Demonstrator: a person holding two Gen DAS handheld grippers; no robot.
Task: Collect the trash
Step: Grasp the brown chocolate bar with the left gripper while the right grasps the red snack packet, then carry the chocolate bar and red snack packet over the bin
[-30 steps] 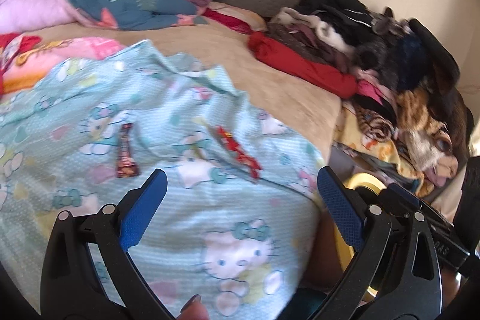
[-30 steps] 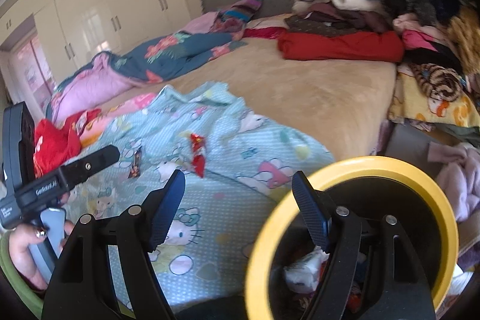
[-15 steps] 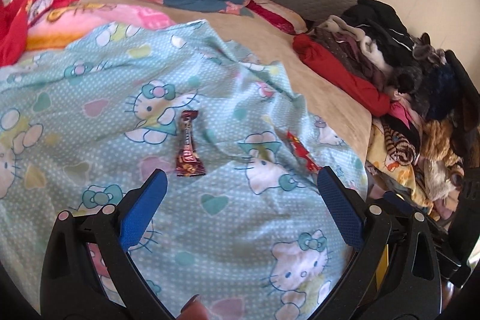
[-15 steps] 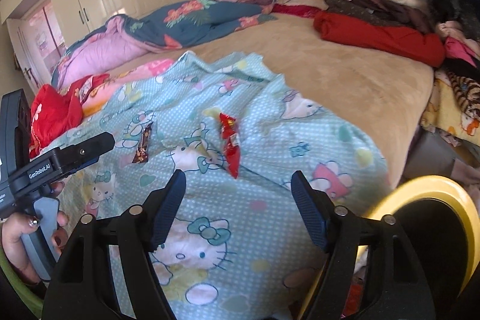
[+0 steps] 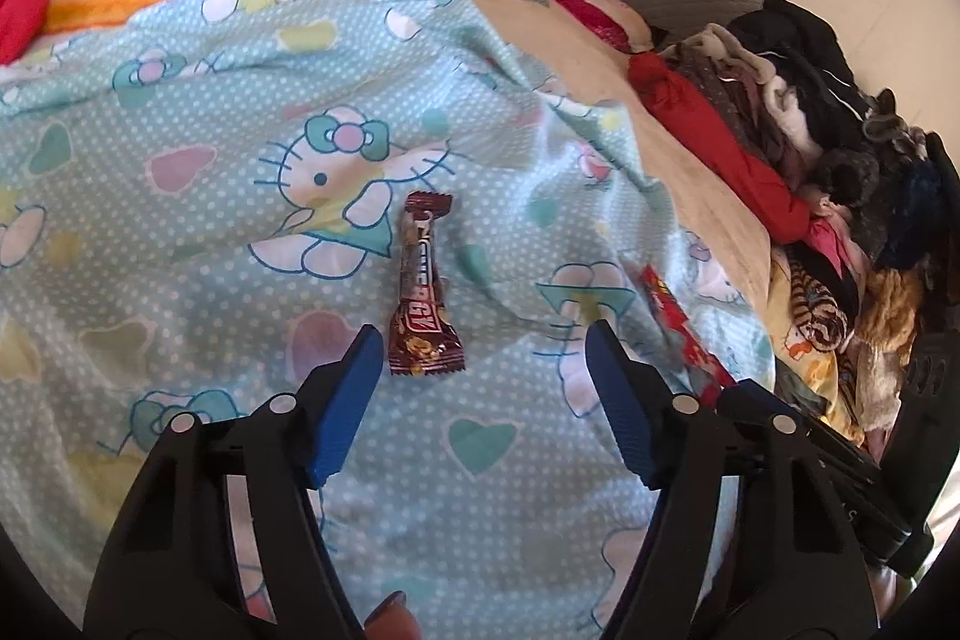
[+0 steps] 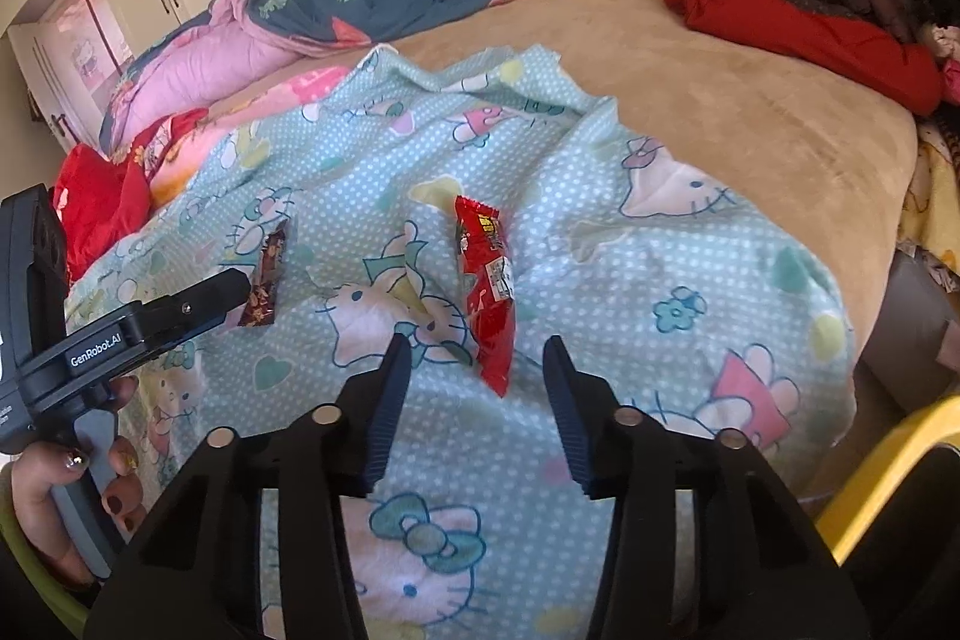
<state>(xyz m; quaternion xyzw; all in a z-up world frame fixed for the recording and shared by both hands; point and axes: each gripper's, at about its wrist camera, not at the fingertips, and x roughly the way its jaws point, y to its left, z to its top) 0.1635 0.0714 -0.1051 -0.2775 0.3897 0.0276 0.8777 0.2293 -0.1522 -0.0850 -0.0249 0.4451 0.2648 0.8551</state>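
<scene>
Left gripper [image 5: 483, 343]: tilted down, fingers apart, just closing, over crinkled brown wrapper [image 5: 422, 293]. Right gripper [image 6: 477, 358]: likewise, glossy red wrapper [image 6: 489, 289] between, unpinched.

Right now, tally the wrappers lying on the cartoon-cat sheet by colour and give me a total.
Brown wrapper: 1
Red wrapper: 1
Total: 2, both lying loose on the sheet, neither gripped yet.
</scene>
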